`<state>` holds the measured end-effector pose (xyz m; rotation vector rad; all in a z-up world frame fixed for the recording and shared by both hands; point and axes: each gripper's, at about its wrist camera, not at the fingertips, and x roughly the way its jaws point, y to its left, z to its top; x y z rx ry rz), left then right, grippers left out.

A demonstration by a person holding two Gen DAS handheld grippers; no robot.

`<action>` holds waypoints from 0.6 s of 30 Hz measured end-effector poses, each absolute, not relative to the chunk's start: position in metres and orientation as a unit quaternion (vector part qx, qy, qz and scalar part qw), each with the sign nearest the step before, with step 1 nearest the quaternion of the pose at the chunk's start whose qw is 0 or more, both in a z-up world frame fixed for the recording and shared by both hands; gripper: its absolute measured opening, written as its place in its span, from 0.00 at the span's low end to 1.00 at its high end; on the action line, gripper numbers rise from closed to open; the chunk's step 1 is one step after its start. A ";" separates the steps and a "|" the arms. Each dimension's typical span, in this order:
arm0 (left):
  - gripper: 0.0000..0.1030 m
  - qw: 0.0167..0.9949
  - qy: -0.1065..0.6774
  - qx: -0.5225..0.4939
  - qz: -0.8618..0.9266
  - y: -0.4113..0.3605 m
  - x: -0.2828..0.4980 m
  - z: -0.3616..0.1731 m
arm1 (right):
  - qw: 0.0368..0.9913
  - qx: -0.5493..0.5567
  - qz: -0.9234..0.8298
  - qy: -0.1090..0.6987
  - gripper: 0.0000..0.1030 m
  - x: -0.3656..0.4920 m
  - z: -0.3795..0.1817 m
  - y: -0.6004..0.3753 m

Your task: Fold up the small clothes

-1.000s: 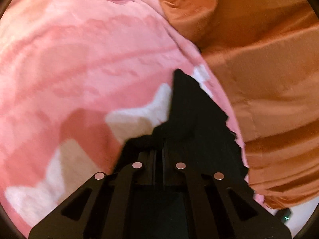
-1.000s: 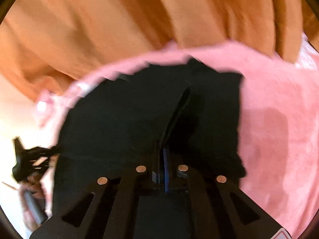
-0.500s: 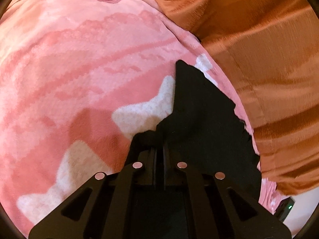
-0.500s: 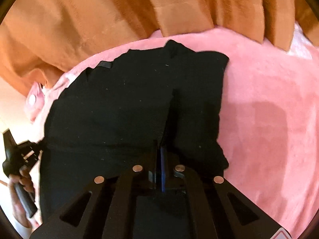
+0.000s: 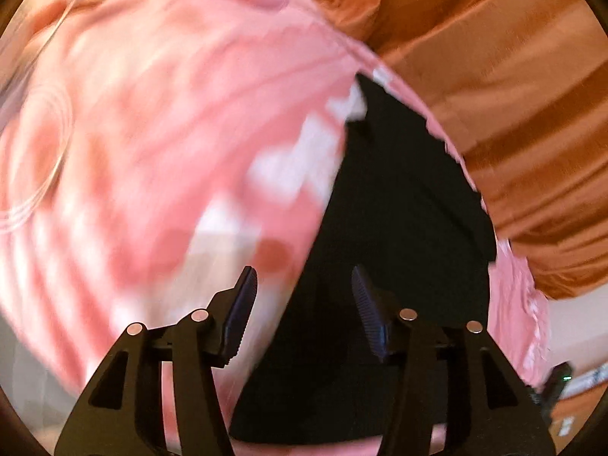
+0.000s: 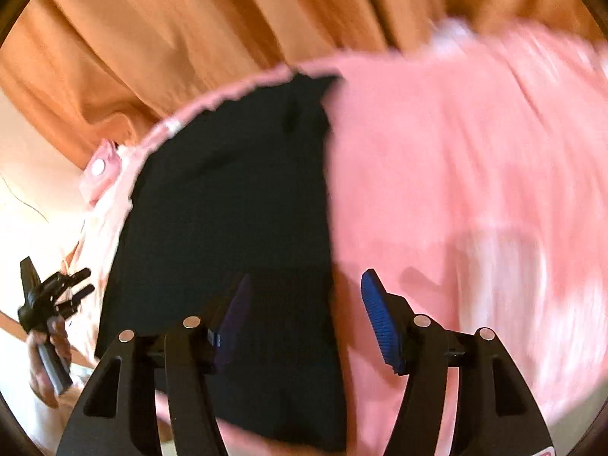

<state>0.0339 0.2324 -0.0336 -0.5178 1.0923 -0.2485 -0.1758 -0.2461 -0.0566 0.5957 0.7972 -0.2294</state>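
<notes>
A small black garment (image 5: 399,228) lies flat on a pink blanket (image 5: 171,133) near the blanket's edge; it also shows in the right wrist view (image 6: 228,228). My left gripper (image 5: 302,311) is open and empty, hovering over the garment's left edge. My right gripper (image 6: 306,317) is open and empty, hovering over the garment's right edge. The left gripper also shows at the far left of the right wrist view (image 6: 49,304), held in a hand.
Orange curtains (image 5: 494,95) hang right behind the blanket's edge, also in the right wrist view (image 6: 190,30). The pink blanket (image 6: 456,190) has white patches and spreads wide beside the garment. Both views are blurred by motion.
Both grippers were shut on the black garment; now both have opened and let it go. The garment has dropped flat on the blanket and both grippers have pulled back.
</notes>
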 end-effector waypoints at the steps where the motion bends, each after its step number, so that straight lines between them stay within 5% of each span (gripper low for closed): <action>1: 0.50 0.810 0.521 -0.245 -0.113 0.237 0.017 -0.042 | 0.862 0.297 -0.117 0.394 0.58 -0.192 -0.071 -0.237; 8: 0.52 0.811 0.515 -0.251 -0.120 0.232 -0.018 -0.055 | 0.858 0.310 -0.100 0.398 0.59 -0.208 -0.093 -0.207; 10: 0.44 0.812 0.516 -0.246 -0.120 0.229 -0.014 -0.055 | 0.858 0.319 -0.087 0.392 0.55 -0.201 -0.092 -0.206; 12: 0.01 0.808 0.524 -0.238 -0.125 0.226 -0.010 -0.059 | 0.858 0.318 -0.092 0.393 0.22 -0.196 -0.093 -0.203; 14: 0.02 0.794 0.536 -0.254 -0.131 0.227 -0.008 -0.066 | 0.855 0.330 -0.081 0.392 0.06 -0.194 -0.095 -0.203; 18: 0.02 0.823 0.503 -0.227 -0.137 0.228 -0.021 -0.037 | 0.875 0.324 -0.086 0.348 0.05 -0.214 -0.067 -0.197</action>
